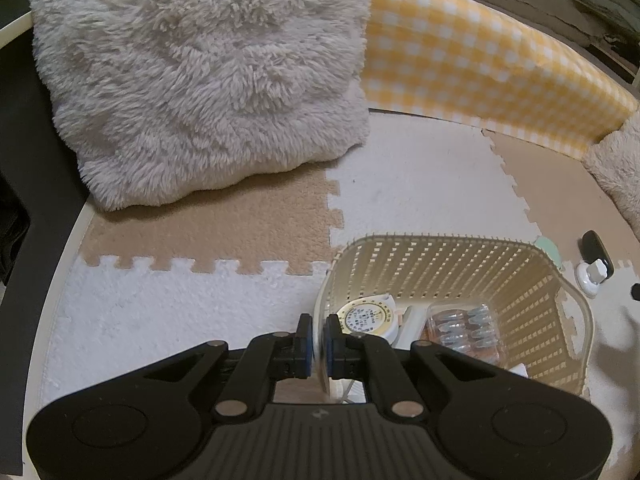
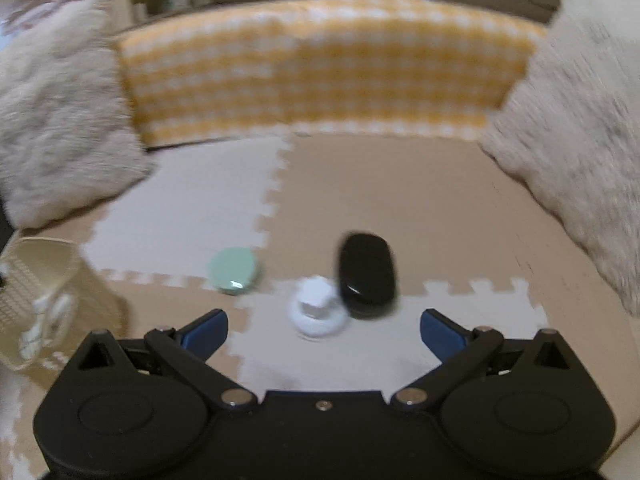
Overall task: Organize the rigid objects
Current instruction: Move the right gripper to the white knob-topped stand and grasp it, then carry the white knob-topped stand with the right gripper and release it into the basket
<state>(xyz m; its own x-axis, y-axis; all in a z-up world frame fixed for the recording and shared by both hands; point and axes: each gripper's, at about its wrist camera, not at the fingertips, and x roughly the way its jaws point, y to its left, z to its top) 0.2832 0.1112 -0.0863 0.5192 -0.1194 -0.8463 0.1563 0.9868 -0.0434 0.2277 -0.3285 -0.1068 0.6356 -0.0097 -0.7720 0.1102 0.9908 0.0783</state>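
on the foam mat (image 2: 360, 184), the wide-open, empty right gripper (image 2: 324, 334) faces the white puck (image 2: 318, 312) dead ahead at twelve o'clock, while the left gripper (image 1: 318, 336) sits pinched shut on the basket (image 1: 520, 276) rim.

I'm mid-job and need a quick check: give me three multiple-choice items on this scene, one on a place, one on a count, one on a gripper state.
1. Where is the left gripper?
A. On the basket rim
B. On a pillow
C. Over the black case

2. How many loose things lie on the mat ahead of the right gripper?
A. One
B. Three
C. Five

3. How do the right gripper's jaws stand?
A. Shut on the white piece
B. Shut, empty
C. Open, empty

Answers:
1 A, its pads pinch the near rim.
2 B, the green case, white piece and black case.
3 C, blue pads wide apart, holding nothing.
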